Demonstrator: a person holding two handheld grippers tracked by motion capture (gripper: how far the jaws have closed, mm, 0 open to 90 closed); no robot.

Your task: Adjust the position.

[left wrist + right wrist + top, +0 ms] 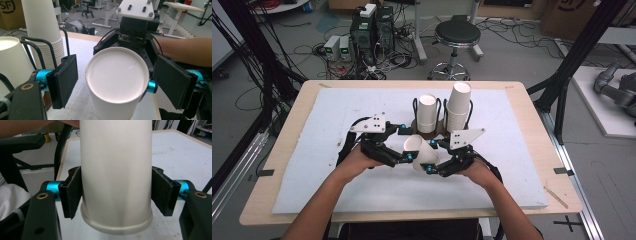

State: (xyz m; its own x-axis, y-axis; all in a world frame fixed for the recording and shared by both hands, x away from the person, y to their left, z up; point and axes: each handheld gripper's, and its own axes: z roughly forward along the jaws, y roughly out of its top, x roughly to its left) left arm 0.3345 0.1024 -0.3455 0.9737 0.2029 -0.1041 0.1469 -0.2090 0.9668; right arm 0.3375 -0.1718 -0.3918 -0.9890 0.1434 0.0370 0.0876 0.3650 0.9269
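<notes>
Forearms converge just before the cup holder [439, 125]: right gripper [432, 156] clamps the paper cup [422, 152], left gripper [406, 145] stands released; handover done, placing remains, I judge.

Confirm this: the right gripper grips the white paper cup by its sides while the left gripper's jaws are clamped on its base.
Not quite. The left gripper is not clamped: in the left gripper view its pads stand apart from the paper cup on both sides. The right gripper does grip the cup by its sides.
</notes>
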